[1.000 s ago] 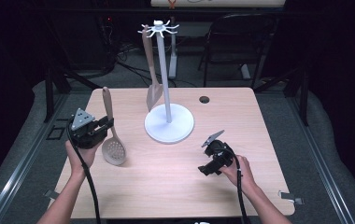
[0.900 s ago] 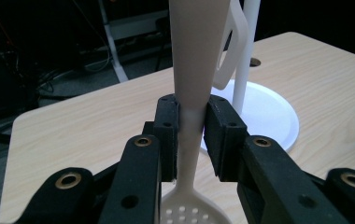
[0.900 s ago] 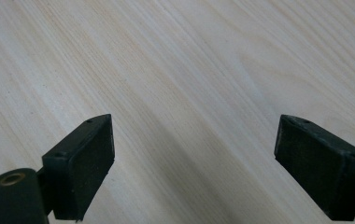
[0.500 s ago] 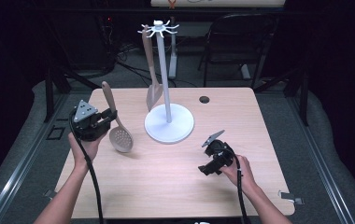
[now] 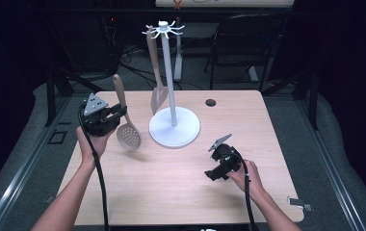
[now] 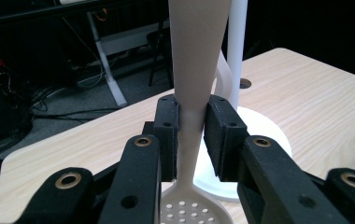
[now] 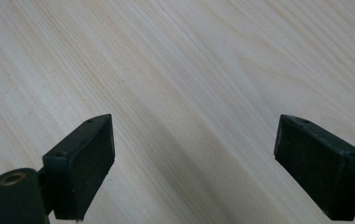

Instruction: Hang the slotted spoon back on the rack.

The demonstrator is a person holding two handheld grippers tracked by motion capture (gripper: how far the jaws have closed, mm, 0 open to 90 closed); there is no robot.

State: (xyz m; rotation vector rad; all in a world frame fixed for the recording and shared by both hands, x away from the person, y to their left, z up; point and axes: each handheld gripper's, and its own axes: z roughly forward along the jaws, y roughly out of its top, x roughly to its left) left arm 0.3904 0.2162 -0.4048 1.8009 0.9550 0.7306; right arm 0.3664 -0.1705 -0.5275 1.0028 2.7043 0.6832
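My left gripper (image 5: 118,111) is shut on the handle of a beige slotted spoon (image 5: 128,134), held upright above the table's left side with its perforated bowl down. In the left gripper view both jaws clamp the spoon's handle (image 6: 192,114) and its holed bowl (image 6: 187,212) hangs below. A white utensil stand (image 5: 171,91) with a hooked crown rises at the table's middle, and a beige spatula (image 5: 156,72) hangs from it. My right gripper (image 5: 215,172) rests low at the front right, open over bare wood (image 7: 189,93).
The stand's round white base (image 5: 183,132) sits just right of the spoon. A small dark hole (image 5: 210,102) marks the tabletop behind it. A black chair (image 5: 248,43) and cables lie beyond the far edge.
The left gripper has lifted the slotted spoon off the table and carried it right, toward the stand, turning it more upright. The right gripper has stayed in place.
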